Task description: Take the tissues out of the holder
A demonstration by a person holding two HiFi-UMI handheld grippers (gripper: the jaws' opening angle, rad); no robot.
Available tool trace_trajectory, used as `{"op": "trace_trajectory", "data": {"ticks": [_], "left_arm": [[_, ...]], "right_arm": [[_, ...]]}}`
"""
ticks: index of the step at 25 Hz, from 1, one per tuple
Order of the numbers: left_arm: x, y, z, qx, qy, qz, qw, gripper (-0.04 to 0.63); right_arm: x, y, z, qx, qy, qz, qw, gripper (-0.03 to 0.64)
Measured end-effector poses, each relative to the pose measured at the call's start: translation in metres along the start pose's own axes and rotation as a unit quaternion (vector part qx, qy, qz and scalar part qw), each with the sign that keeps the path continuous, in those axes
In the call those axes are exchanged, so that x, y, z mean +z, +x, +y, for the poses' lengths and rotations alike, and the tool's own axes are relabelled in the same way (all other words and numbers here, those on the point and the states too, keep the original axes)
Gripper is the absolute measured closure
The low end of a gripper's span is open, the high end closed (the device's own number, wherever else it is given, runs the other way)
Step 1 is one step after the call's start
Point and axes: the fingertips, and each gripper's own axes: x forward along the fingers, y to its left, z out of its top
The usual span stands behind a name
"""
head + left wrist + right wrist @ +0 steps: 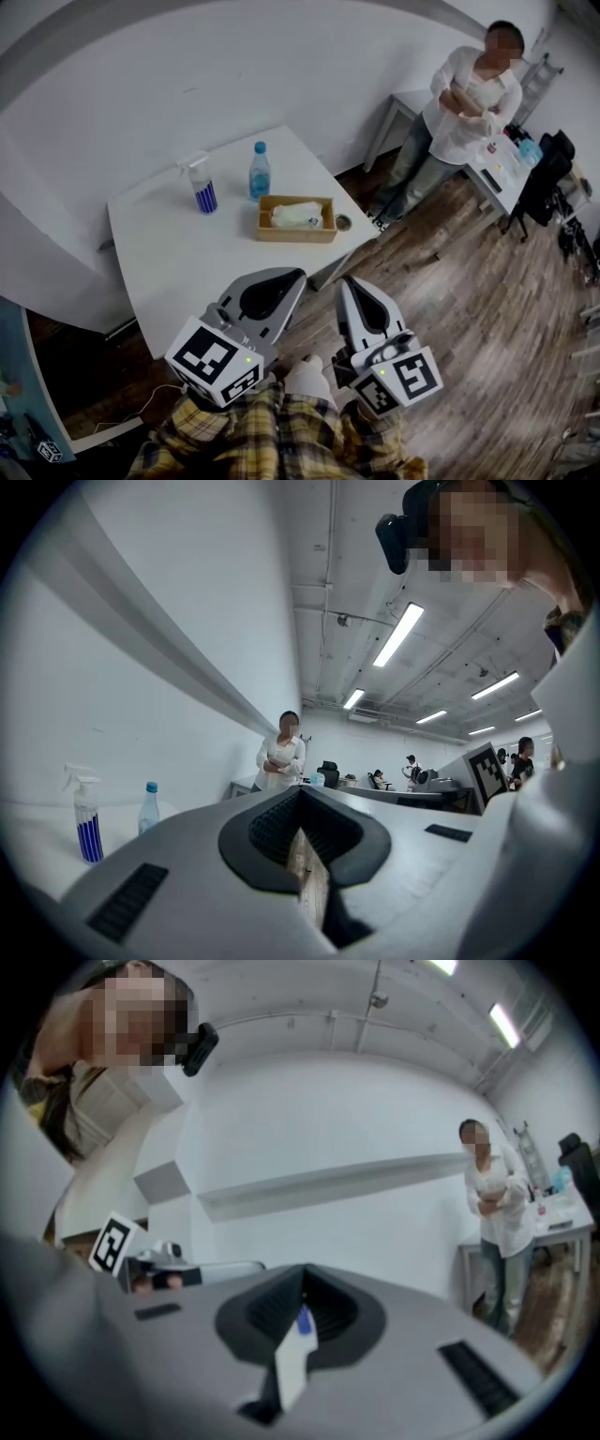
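Observation:
A wooden holder with white tissues in it sits near the right edge of the white table. My left gripper hovers over the table's near edge, short of the holder, jaws shut and empty. My right gripper is beside it, past the table's corner and over the wooden floor, also shut with nothing in it. In the left gripper view the closed jaws hide the holder. The right gripper view shows its closed jaws pointing level at a white wall.
A spray bottle and a blue-capped water bottle stand behind the holder, and a small round object lies to its right. A person in white stands at the back right by another table.

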Motion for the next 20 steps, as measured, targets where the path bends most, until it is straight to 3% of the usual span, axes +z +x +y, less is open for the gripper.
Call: {"op": "trace_trajectory", "data": {"ticks": [8,15,20], "left_arm": [[0.004,0.067,0.033,0.034,-0.004,-0.005,0.9994,0.578],[0.014,0.126,0.039,0.086,-0.006,-0.017,0.9961,0.578],[0.01,0.136,0.061,0.138,-0.01,-0.016,0.9903,0.578]], "right_arm": [[0.014,0.04,-0.059,0.032,-0.001,0.011,0.999,0.606],[0.039,0.058,-0.118,0.082,-0.004,0.026,0.996,0.606],[0.039,0.073,-0.144,0.11,-0.003,0.039,0.993,0.606]]}}
